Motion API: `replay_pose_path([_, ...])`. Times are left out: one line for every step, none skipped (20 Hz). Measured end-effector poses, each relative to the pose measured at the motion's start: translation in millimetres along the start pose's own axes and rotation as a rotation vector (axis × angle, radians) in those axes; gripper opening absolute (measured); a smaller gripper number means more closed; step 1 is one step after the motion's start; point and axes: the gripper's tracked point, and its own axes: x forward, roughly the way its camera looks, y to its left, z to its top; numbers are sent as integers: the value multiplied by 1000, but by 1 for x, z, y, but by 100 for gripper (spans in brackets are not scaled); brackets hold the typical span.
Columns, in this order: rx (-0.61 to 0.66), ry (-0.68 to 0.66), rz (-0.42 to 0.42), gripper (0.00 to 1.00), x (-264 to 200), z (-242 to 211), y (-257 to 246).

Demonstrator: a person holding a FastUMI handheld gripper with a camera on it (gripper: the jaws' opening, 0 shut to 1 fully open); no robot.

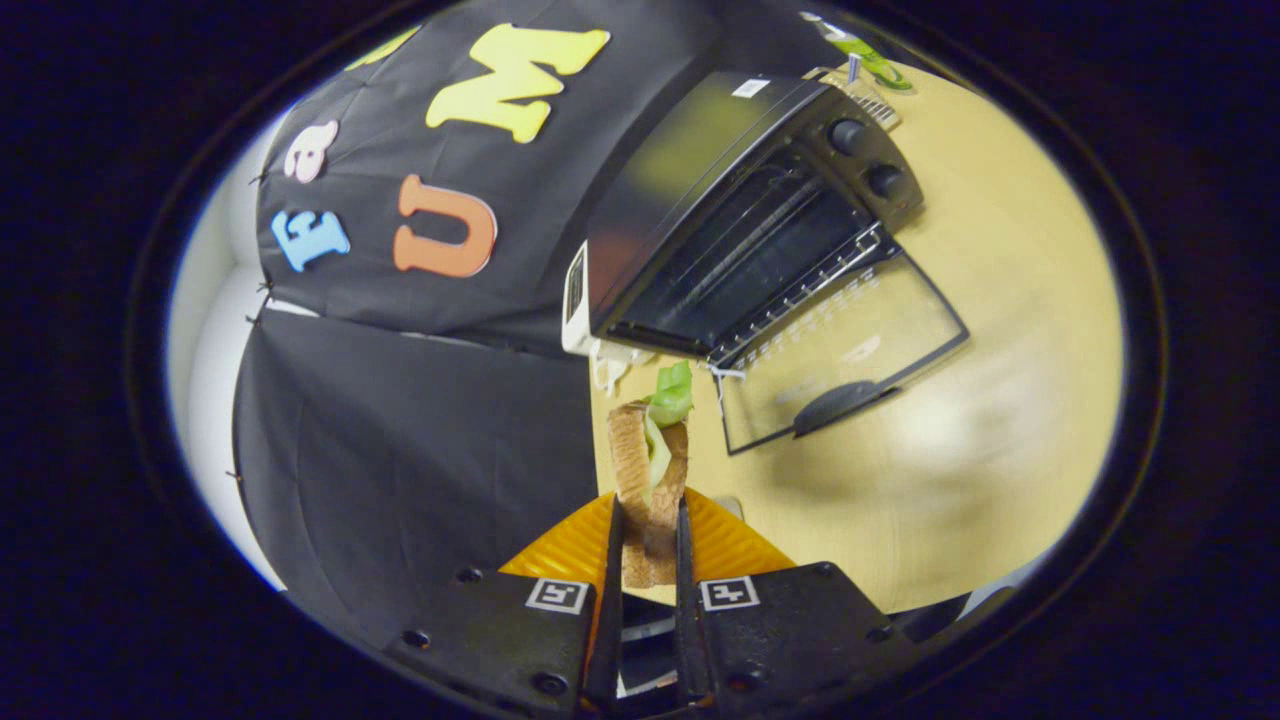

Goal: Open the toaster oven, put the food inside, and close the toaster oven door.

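Fingers point(648, 545) clamped on brown toast-and-green-lettuce sandwich point(650, 470).
Sandwich's long axis points ahead toward the open black toaster oven point(740, 210).

Black toaster oven point(740, 200) with clear glass door point(850, 350); tan-brown sandwich point(645, 480) showing green lettuce point(672, 393); pale yellow-wood table point(1000, 400); orange ribbed plate point(570, 545).

one toaster oven point(760, 220), two knobs point(866, 158), one sandwich point(650, 480), one claw point(650, 540).
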Motion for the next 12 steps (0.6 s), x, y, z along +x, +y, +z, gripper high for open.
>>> replay_pose_path([26,-37,10,27,4,12,-1])
replay_pose_path([53,-71,23,27,8,22,-1])
replay_pose_path([84,-99,28,27,14,31,-5])
replay_pose_path([104,-128,30,27,19,40,-10])
replay_pose_path([125,-155,35,27,26,50,-15])
replay_pose_path([149,-185,43,27,30,61,-18])
replay_pose_path([170,-215,52,27,36,72,-23])
replay_pose_path([195,-245,62,27,41,83,-29])
replay_pose_path([221,-273,77,27,47,94,-33])
replay_pose_path([253,-307,84,27,50,105,-38])
replay_pose_path([271,-344,84,27,55,116,-45])
replay_pose_path([300,-382,92,27,56,126,-49])
